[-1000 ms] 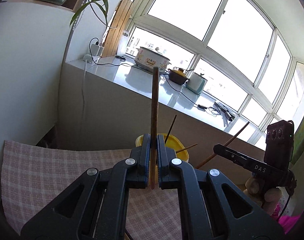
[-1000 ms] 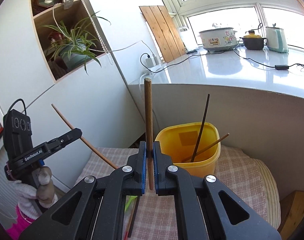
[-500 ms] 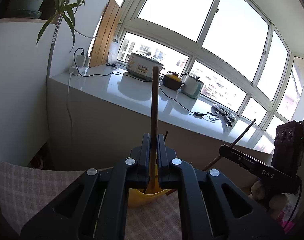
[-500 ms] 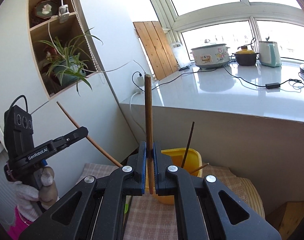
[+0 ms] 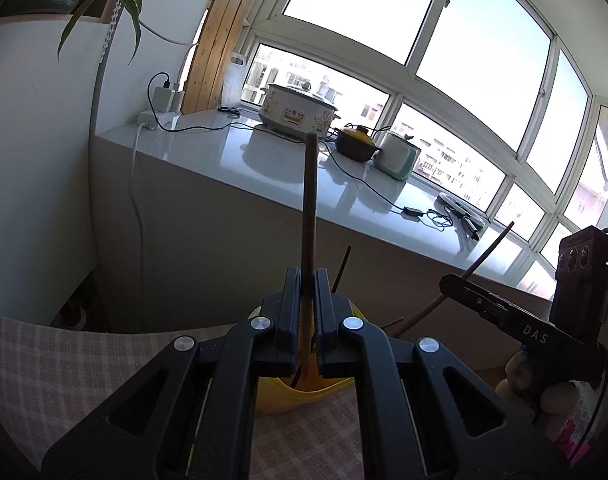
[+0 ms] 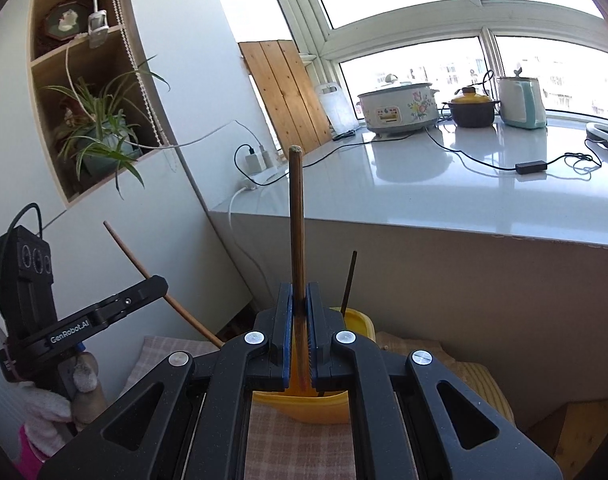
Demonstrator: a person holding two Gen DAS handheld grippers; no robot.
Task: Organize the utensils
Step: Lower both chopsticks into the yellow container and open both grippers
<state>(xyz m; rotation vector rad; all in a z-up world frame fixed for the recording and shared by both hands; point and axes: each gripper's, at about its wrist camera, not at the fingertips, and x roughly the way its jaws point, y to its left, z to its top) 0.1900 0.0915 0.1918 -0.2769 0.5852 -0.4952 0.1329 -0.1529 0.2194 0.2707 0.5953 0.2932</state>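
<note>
1. window (image 5: 455, 40): wide, many-paned, bright, curving across the back above the counter.
2. counter (image 6: 443, 184): pale and glossy, below the window. a wooden board (image 6: 284, 92) leans in its far corner beside a plugged-in power strip (image 5: 152, 120).
3. cloth (image 5: 84, 364): checked, pinkish, spread on the low surface in front of the counter wall.
4. shelf (image 6: 84, 92): wooden, set into the white wall, holding a green plant (image 6: 104, 132).
5. cooker (image 6: 399, 108): white with a flower print, on the counter. just beside it stand a dark pot (image 6: 473, 110) with a yellow lid and a pale green kettle (image 6: 521, 100).
6. left gripper (image 5: 307, 316): black, pressed together, pinching a brown chopstick (image 5: 308, 208) that stands upright between the pads, its lower end over the tub.
7. right gripper (image 6: 300, 332): black with blue pads, pressed together, pinching a second chopstick (image 6: 296, 232), also upright, lower end over the tub. a gloved hand (image 5: 543, 392) carries it, seen low at the right of the left view.
8. tub (image 6: 304, 404): yellow plastic, standing on the cloth directly below both grippers and mostly hidden by them.
9. dark chopstick (image 6: 349, 280): thin, standing in the tub and poking above its rim.
10. adapter (image 6: 531, 167): small, black, on a cable lying across the counter.
</note>
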